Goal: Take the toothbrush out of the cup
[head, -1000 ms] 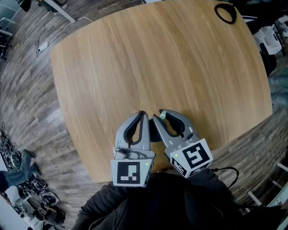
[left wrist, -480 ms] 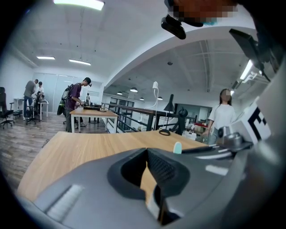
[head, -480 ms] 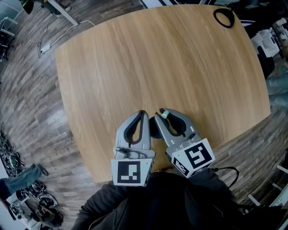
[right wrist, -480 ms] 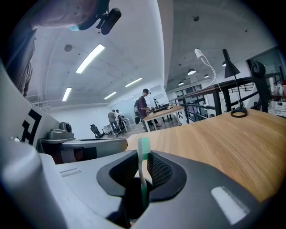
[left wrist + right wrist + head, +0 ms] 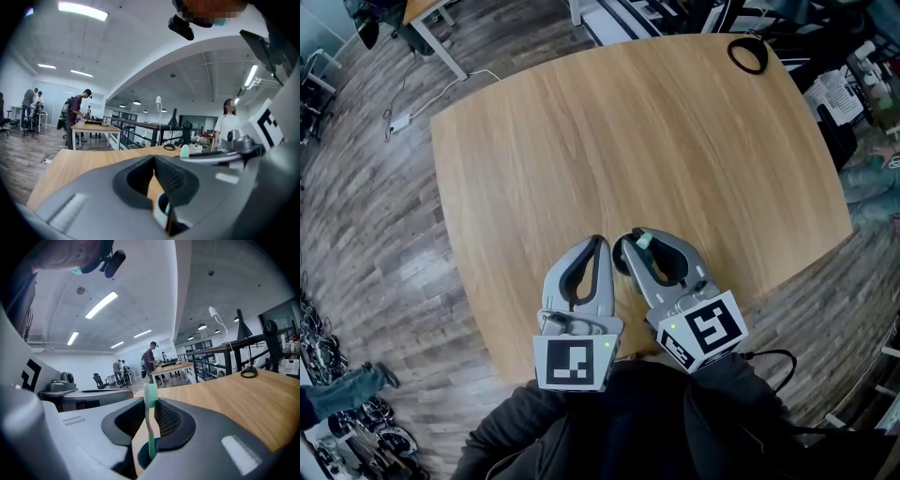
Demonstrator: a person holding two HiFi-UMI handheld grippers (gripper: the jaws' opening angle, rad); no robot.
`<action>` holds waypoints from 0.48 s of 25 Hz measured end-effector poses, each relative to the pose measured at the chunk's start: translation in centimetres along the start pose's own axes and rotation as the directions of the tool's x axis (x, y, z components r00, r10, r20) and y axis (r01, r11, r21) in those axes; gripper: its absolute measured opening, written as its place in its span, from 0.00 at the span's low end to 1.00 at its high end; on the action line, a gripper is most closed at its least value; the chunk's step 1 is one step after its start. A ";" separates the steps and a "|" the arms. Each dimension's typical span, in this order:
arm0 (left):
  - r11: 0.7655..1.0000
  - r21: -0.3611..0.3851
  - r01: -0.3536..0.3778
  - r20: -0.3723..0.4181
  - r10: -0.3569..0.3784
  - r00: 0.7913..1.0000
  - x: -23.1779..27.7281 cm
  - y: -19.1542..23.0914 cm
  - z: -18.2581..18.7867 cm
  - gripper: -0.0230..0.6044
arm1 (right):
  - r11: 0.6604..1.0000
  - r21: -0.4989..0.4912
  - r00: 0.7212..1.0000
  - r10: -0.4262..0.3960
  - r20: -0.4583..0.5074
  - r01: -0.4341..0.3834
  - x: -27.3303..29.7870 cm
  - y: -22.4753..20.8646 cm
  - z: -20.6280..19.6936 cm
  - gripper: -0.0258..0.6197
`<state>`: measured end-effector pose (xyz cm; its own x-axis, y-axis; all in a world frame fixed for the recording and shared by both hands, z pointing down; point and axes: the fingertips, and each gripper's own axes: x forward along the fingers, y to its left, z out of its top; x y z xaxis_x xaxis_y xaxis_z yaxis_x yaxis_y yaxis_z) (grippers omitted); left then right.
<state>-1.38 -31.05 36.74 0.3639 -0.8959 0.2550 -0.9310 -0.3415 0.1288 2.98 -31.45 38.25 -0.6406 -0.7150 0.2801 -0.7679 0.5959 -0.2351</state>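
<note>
My left gripper [image 5: 598, 240] and right gripper [image 5: 635, 236] hover side by side above the near edge of the wooden table [image 5: 628, 122]. A dark teal cup [image 5: 622, 265] hangs between and below them. In the left gripper view the cup's pale rim [image 5: 161, 212] sits low in the narrow gap of that gripper's [image 5: 153, 158] shut jaws. The right gripper [image 5: 151, 401] is shut on a green toothbrush [image 5: 150, 418]. Its head [image 5: 643, 241] sticks up above the jaw tips and its handle runs down into the cup [image 5: 143, 456].
A black cable ring [image 5: 747, 53] lies at the table's far right corner. Wood-plank floor surrounds the table, with a cable and desks to the far left. People stand at a desk [image 5: 93, 125] in the background, and one person [image 5: 227, 123] stands at the right.
Both grippers have risen together, and the table below looks smaller and farther off. The right jaws have drawn slightly closer on the toothbrush. The cup stays between the grippers.
</note>
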 end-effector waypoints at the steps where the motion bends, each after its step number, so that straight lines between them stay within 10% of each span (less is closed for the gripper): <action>1: 1.000 0.006 0.006 0.013 -0.006 1.000 -0.6 -0.1 0.4 0.05 | 1.000 -0.008 1.000 -0.006 0.014 0.006 -0.4 0.5 0.4 0.13; 12: 0.997 0.049 0.062 0.129 -0.068 0.989 -6.1 -1.4 3.3 0.05 | 0.993 -0.075 0.980 -0.080 0.183 0.095 -4.9 4.6 4.8 0.13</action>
<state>-2.40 -26.03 31.79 0.4196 -0.8997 0.1200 -0.9069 -0.4101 0.0968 2.58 -26.97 31.34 -0.5657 -0.8154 0.1230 -0.8235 0.5506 -0.1368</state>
